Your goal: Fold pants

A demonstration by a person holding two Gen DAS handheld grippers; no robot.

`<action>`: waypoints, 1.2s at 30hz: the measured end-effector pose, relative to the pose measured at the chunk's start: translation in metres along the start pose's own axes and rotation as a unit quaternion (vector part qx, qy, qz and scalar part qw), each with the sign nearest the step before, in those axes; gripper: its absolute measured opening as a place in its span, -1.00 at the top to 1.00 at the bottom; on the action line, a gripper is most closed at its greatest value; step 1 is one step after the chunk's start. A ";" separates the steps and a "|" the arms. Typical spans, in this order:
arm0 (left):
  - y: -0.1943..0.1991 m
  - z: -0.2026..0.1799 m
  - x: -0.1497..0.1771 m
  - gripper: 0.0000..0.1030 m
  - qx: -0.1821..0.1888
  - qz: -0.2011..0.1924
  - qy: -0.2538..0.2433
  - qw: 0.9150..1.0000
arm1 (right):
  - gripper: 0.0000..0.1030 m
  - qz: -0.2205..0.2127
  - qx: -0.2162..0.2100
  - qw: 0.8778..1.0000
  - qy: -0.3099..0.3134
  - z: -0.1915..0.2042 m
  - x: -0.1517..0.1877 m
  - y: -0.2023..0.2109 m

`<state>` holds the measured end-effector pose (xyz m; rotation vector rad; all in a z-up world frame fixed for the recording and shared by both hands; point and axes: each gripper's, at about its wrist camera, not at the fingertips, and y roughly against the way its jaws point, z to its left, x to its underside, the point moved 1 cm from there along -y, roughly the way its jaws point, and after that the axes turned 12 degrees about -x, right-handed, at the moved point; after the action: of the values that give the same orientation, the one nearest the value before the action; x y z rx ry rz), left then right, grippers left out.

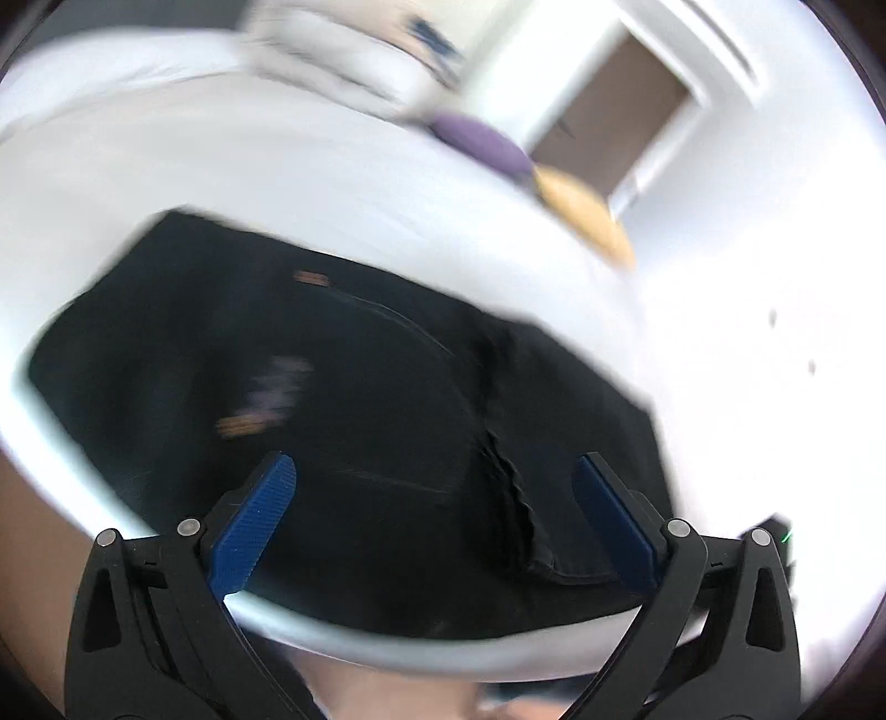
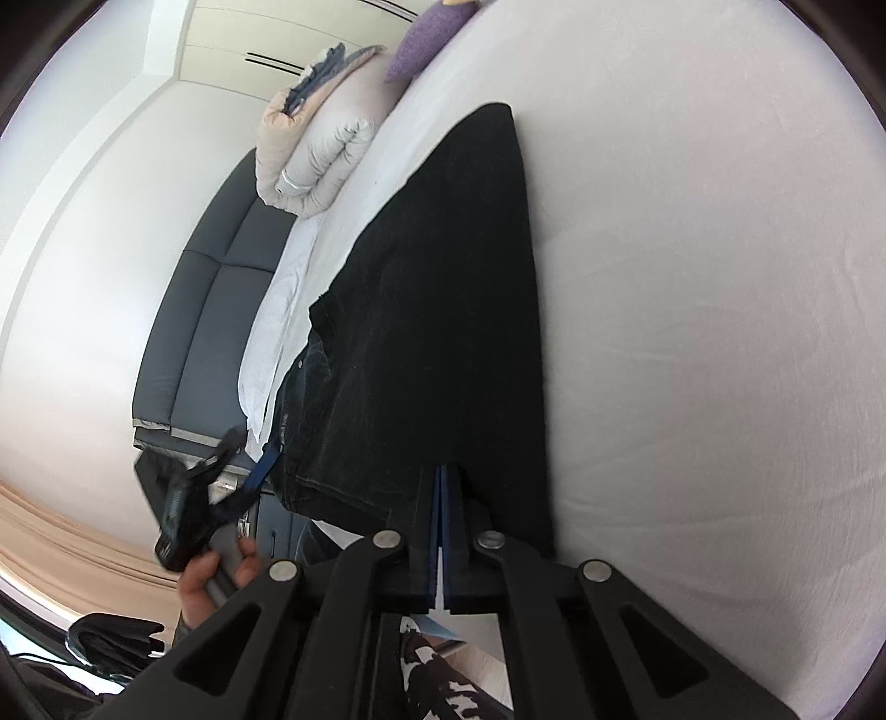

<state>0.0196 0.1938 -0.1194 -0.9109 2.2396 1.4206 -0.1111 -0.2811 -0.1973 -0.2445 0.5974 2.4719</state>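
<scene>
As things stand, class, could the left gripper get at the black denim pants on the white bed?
Probably yes: the left gripper hangs open just over the black denim pants, with nothing between them.

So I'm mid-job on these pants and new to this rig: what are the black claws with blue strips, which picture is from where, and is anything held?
The claws are two-finger grippers that a person holds, one per hand, each with a fisheye camera looking along its fingers. The blurred picture is from the left gripper: its blue pads stand wide apart above the black pants, gripping nothing. The sharp, sideways picture is from the right gripper: its pads are shut at the pants' near edge; whether cloth is pinched is unclear. The pants lie on a white bed. That view also shows the person's hand with the other gripper, and a rolled duvet and purple cushion further back.
</scene>
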 end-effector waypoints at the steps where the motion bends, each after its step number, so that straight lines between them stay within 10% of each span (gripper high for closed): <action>1: 0.010 0.020 -0.002 -0.98 0.005 -0.008 0.039 0.999 | 1.00 -0.004 -0.001 1.000 -0.001 0.000 0.000 0.000; 6: 0.039 0.117 0.000 -0.97 0.037 -0.055 0.228 0.971 | 1.00 -0.012 -0.005 1.000 -0.013 0.001 -0.001 0.000; 12: 0.026 0.166 0.008 -0.95 0.074 -0.047 0.321 0.943 | 0.95 -0.014 0.000 1.000 -0.017 0.003 -0.003 0.001; 29: -0.014 0.188 0.014 -0.91 0.137 -0.038 0.362 0.921 | 0.95 -0.020 0.003 0.999 -0.025 0.006 -0.001 0.002; 36: -0.024 0.181 0.006 -0.80 0.140 -0.029 0.345 0.928 | 0.95 -0.019 0.003 1.000 -0.024 0.005 -0.003 0.003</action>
<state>0.0212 0.3461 -0.2197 -1.5270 2.7672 0.7746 -0.1106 -0.2820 -0.1912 -0.1913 0.5739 2.4318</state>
